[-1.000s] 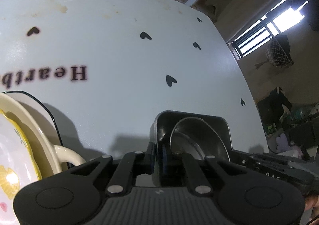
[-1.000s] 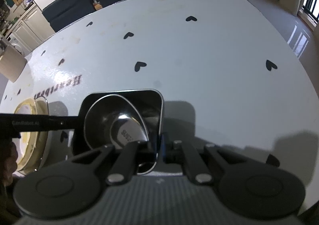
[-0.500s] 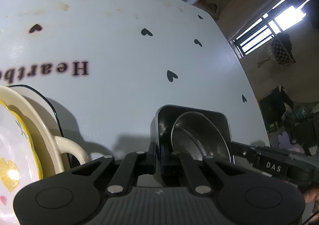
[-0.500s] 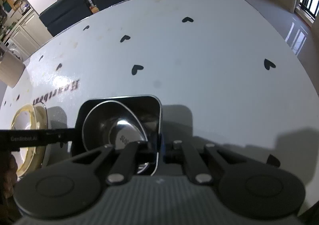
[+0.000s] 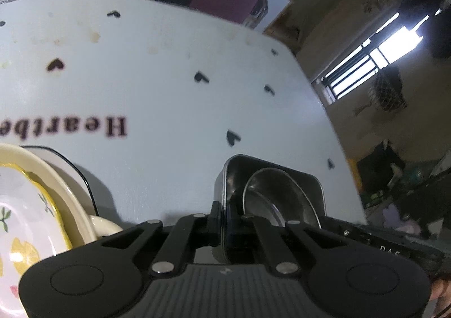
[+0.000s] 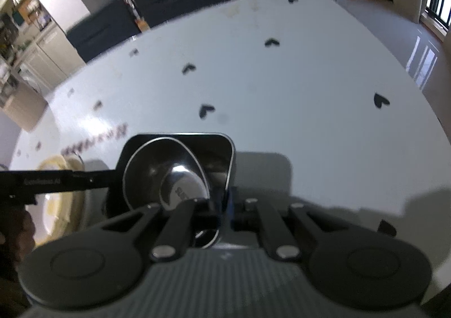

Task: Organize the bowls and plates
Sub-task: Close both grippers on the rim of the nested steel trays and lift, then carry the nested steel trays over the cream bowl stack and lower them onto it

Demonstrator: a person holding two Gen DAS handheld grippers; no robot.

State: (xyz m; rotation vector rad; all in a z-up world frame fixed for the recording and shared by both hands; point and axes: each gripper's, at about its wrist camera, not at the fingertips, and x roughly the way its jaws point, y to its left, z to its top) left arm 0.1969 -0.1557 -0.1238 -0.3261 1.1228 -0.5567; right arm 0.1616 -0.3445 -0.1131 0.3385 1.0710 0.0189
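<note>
Since the earlier frames the square metal tray (image 6: 180,146) has risen off the white heart-print table (image 6: 296,98), which now sits lower and farther off beyond both pairs of jaws. The left gripper (image 5: 224,229) is clenched on the tray's left wall, the right gripper (image 6: 225,205) on its right wall, so the tray hangs between them. A round steel bowl (image 5: 279,199) lies tilted inside the tray, just ahead of the jaws. Well to the left of the left jaws, a cream dish (image 5: 64,194) holding a floral plate (image 5: 22,233) stays on the table
</note>
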